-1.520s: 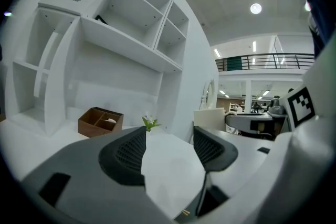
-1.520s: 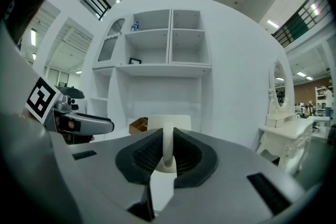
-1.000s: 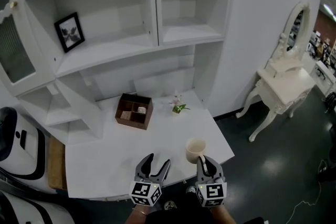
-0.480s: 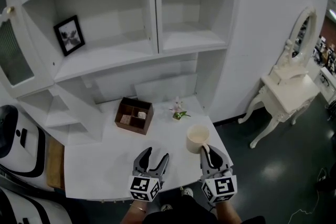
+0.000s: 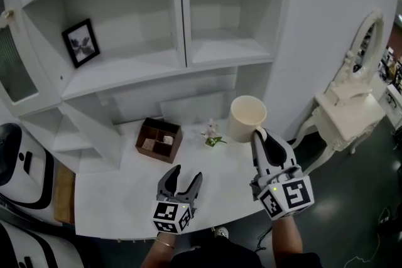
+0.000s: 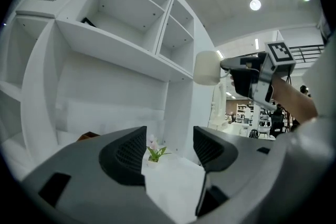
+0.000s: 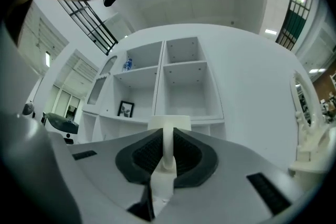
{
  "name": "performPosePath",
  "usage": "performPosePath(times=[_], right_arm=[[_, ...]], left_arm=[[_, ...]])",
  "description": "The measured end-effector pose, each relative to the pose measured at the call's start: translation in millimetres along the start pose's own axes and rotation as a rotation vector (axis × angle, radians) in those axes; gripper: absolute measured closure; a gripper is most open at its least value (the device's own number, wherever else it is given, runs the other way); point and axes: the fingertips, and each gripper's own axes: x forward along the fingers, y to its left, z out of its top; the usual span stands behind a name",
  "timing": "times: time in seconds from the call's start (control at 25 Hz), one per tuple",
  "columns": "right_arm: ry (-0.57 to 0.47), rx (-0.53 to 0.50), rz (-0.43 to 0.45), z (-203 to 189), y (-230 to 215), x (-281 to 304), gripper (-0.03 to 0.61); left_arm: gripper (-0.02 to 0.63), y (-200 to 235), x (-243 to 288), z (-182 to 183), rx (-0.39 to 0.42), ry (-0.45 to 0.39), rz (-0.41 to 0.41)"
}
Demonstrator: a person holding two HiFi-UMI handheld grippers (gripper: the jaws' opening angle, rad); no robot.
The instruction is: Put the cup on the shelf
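so right now the cup [image 5: 247,117] is up in the air, clear of the table [image 5: 107,204], hanging just below and in front of the right-hand shelf [image 5: 221,51] compartment. the right gripper [image 5: 261,137] has it by the handle only: in the right gripper view the thin handle sits pinched between the two pads, jaws nearly together on it, and the cup body sticks out past the tips, roughly upright. the left gripper [image 5: 186,174] is doing nothing, jaws apart with nothing between them, hovering low over the table nearer the person. through its gap you only see the little potted plant [image 6: 154,150] well beyond.

how it'll handle, my guess: it looks like a plain cream ceramic mug, so stiff, smooth and a bit slick, and it'd chip or crack if it bangs the shelf edge or the divider. probably not heavy, but all its weight hangs out ahead of the pinch, so it could swing around the handle if the move is jerky. the handle is the sensible place to grab and the grip looks centred on it. i'd keep it upright, go in above the shelf board, stay apart from the side walls, and set the base flat before letting go. the brown box [image 5: 158,139] and picture frame [image 5: 80,41] are off to the side, not in the way
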Motion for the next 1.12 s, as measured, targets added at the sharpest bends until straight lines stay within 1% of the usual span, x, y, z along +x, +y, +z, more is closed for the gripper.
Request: performPosePath(times=[0.24,0.36,0.52,0.6,0.8,0.96,1.12], right_arm=[[-0.082,-0.044,0.029,48,-20,32,0.531],[-0.101,-0.049,0.037,64,-31,45,0.531],[-0.115,-0.065,0.046,83,-41,64,0.531],[-0.117,-0.066,0.05,91,-46,75,0.531],[-0.103,-0.038,0.052,106,-59,107,0.531],[-0.067,0.017,0.041,113,-76,136,0.531],[-0.022,0.046,0.033,112,-90,162,0.531]], left_arm=[[0.335,8,12,9,-0.01,-0.013,0.044],[0.336,9,17,8,-0.016,-0.011,0.056],[0.334,7,23,11,-0.044,-0.023,0.059],[0.334,7,25,13,-0.041,-0.027,0.064],[0.335,13,27,10,-0.044,-0.024,0.093],[0.336,19,25,6,-0.048,-0.015,0.121],[0.336,28,21,4,-0.054,-0.011,0.154]])
